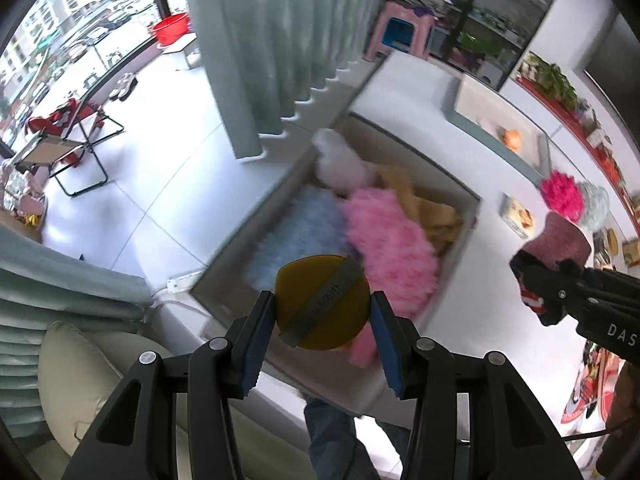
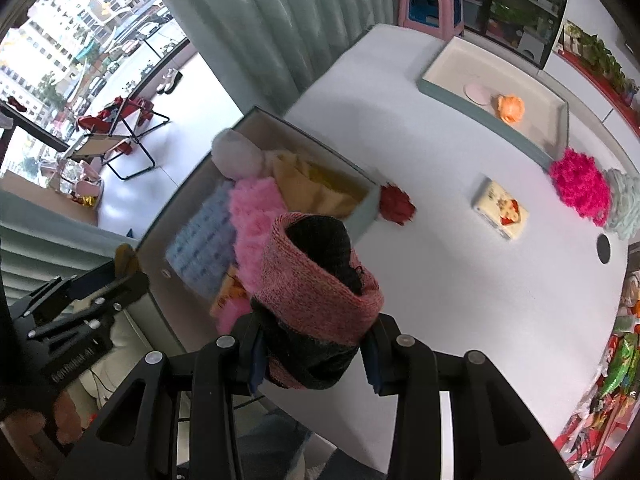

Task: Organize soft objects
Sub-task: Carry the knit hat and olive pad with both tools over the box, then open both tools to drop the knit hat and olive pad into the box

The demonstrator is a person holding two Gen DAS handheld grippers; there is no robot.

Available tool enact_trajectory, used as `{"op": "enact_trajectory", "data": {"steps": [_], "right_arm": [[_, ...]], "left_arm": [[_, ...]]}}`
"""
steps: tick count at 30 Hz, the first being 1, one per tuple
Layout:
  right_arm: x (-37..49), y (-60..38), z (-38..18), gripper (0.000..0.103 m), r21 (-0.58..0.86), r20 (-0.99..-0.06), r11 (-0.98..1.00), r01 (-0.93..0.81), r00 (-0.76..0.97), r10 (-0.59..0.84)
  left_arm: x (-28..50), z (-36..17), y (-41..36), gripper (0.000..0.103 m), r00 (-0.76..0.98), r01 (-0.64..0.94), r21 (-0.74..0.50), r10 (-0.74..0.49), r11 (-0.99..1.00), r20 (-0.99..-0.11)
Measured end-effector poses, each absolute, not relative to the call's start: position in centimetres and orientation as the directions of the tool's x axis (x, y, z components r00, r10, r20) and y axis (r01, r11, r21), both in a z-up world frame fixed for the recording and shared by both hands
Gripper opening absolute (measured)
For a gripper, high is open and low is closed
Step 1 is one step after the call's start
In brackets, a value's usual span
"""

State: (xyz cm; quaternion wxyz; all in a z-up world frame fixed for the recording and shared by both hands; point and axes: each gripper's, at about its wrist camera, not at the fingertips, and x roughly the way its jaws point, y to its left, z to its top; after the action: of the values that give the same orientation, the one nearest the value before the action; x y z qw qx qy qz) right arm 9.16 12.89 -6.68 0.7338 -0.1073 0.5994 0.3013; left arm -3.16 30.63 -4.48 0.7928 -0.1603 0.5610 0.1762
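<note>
1. Left gripper (image 1: 323, 309): jaws clamped on a flat round yellow puff (image 1: 320, 304) with a grey ribbon band across its face. It hangs over the near edge of the grey box (image 1: 466, 236).
2. Right gripper (image 2: 314, 354): jaws closed on a rolled knit sock (image 2: 316, 300), pink marl outside, black inside, cuff opening up. It is held above the desk (image 2: 460, 288), just beside the box's near corner.
3. Box contents: fluffy pink piece (image 1: 388, 240), ribbed light-blue piece (image 1: 296, 228), white plush ball (image 1: 340, 160), crumpled yellow cloth (image 1: 428, 208). Packed together, touching.
4. Red pompom (image 2: 396, 203) on the desk, touching the box's outer wall.
5. Further out: small printed pack (image 2: 500, 209) lying flat; magenta pompom (image 2: 580, 188) against a pale mint one (image 2: 624, 204).
6. Shallow teal-rimmed tray (image 2: 452, 92) at the far edge holds a pink disc (image 2: 477, 93) and an orange fabric flower (image 2: 511, 108).
</note>
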Motion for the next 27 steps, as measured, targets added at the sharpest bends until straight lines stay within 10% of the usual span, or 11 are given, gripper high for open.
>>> {"op": "enact_trajectory", "data": {"steps": [27], "right_arm": [[7.0,23.2,-8.9,0.042,0.163,-0.967,0.696,-0.699,0.026,0.252]], "left_arm": [[-2.7,-8.4,33.1,0.050,0.248,-0.494,-0.082,0.051,0.865,-0.967]]}}
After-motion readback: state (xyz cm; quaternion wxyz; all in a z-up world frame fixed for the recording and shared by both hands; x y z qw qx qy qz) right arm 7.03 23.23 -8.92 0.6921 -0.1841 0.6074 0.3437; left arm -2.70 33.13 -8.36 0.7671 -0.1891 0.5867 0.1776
